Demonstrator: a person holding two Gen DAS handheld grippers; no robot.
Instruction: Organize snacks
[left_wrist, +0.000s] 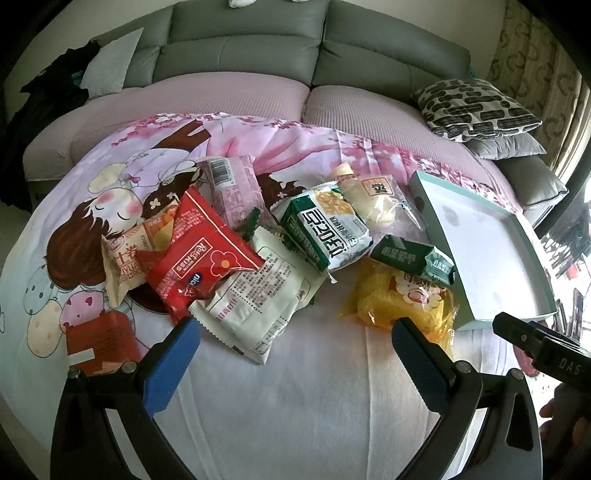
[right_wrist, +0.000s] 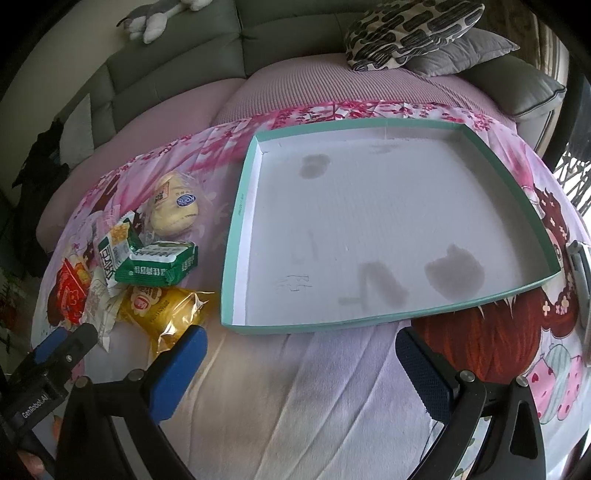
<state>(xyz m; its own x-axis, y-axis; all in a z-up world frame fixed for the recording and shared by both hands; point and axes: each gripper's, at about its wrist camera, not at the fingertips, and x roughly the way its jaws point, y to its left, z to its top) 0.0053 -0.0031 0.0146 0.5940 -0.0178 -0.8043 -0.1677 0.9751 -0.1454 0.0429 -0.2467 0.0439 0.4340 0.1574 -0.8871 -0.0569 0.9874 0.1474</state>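
**Snack packets heaped beside a bare teal tray**

Both tools hang over a cartoon-print sheet (left_wrist: 295, 387) spread across a sofa seat, and each is spread wide with nothing between its blue pads. The left tool (left_wrist: 295, 328) points at the snack pile: a red packet (left_wrist: 199, 269) lies on a white packet with printed text (left_wrist: 258, 306), with a beige packet (left_wrist: 122, 262) to its left and a pink packet (left_wrist: 232, 184) behind. A green-and-white packet (left_wrist: 325, 229) sits in the middle of the heap, a pale bun in clear wrap (left_wrist: 373, 199) beyond it, and a small dark green packet (left_wrist: 413, 258) rests on a yellow packet (left_wrist: 399, 302) nearest the right pad. A red box (left_wrist: 99, 339) lies apart at the near left.

The right tool (right_wrist: 301, 350) faces the teal-rimmed tray (right_wrist: 236, 221), whose white floor shows only grey stains. The tray lies just right of the pile, close to the yellow packet but apart from it. A patterned cushion (left_wrist: 476, 107) rests on a grey cushion (left_wrist: 506, 146) at the sofa's far right.
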